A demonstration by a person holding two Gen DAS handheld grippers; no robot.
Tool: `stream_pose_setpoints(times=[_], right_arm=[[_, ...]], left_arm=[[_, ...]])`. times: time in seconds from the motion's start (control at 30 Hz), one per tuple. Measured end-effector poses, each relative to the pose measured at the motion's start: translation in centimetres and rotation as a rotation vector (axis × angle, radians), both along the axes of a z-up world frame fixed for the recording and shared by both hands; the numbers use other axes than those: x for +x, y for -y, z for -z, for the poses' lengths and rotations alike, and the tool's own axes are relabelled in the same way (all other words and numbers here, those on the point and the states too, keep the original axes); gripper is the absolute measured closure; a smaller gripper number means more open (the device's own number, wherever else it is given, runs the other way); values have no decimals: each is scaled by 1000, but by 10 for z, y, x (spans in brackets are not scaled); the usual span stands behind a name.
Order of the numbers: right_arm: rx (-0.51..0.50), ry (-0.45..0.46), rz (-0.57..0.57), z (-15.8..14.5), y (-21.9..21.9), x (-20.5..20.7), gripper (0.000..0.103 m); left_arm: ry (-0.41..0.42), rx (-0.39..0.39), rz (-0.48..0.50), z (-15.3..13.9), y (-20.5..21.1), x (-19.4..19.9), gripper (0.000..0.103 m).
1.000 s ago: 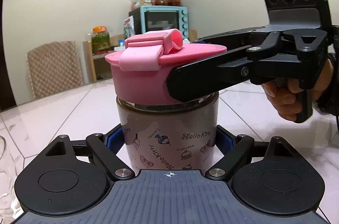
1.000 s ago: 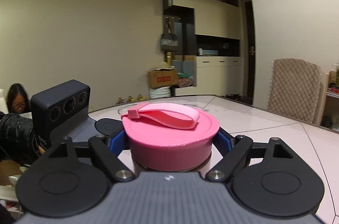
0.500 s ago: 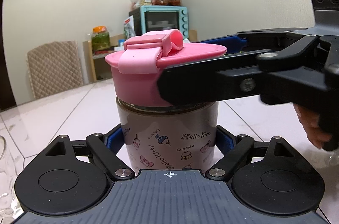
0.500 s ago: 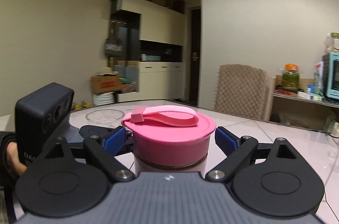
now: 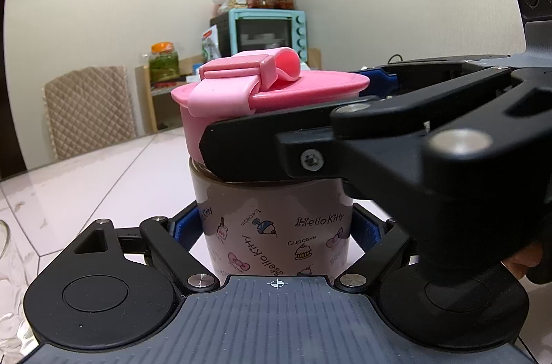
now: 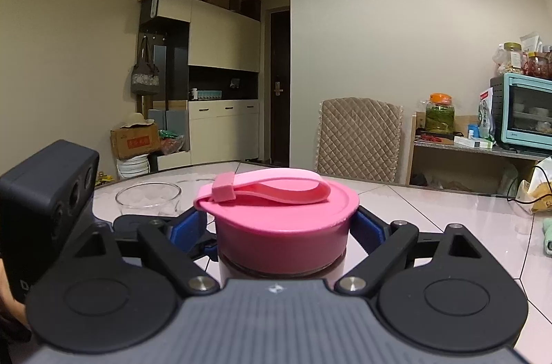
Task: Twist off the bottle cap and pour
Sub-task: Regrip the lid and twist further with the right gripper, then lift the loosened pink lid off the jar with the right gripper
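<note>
Left wrist view: I'm bracing the Hello Kitty bottle (image 5: 276, 226) on the worktop (image 5: 86, 178), left gripper (image 5: 276, 226) fingers clamped on it, right gripper (image 6: 281, 226) fingers squeezing the pink cap (image 6: 279, 226); next I judge another loosening twist is needed.

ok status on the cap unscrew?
Left gripper shut on bottle. Right gripper shut on pink cap, cap seated. Glass bowl behind, nothing blocking.

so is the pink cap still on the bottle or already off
On. The pink cap sits level atop the upright bottle, no gap showing. The right gripper clamps it; the left gripper holds the body.
</note>
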State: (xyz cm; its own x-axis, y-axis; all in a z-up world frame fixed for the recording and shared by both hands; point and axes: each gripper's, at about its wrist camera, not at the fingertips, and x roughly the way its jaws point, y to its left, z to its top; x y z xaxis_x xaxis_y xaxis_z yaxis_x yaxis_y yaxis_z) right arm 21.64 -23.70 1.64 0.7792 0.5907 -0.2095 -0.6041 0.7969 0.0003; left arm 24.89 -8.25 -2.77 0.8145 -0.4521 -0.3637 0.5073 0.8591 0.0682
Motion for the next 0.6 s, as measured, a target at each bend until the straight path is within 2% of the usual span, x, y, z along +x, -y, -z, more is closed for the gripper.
stream_pose_setpoints(times=[0.2, 0.43, 0.6], right_arm=[[-25, 2, -68, -1, 8, 6, 18], [40, -53, -331, -1, 44, 41, 19], [48, -57, -429, -6, 53, 56, 19]], left_arm=[[1, -2, 0, 1, -2, -2, 13], [1, -3, 0, 2, -4, -3, 13], [1, -2, 0, 2, -3, -3, 13]])
